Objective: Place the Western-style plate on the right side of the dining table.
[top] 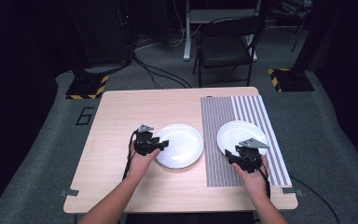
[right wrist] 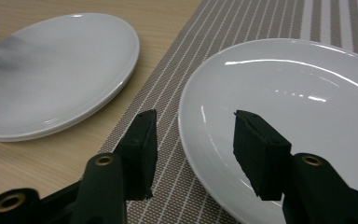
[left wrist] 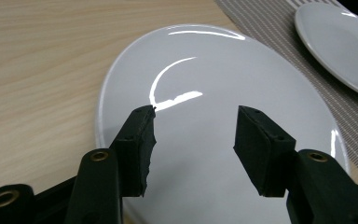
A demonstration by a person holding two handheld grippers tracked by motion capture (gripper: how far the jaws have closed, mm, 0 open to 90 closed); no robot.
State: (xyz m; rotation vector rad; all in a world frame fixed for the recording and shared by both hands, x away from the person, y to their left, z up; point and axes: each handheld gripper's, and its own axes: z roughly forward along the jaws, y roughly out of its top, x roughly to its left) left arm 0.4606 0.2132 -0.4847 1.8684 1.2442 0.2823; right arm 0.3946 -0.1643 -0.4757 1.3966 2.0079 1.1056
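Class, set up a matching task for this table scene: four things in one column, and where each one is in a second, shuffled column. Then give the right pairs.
Things
1. left plate
2. right plate
3. striped mat
4. chair

Places
A. on the floor beyond the table
B. on the bare wood, by the left gripper
C. on the table's right part
D. on the mat, by the right gripper

Pairs: 1-B, 2-D, 3-C, 4-A
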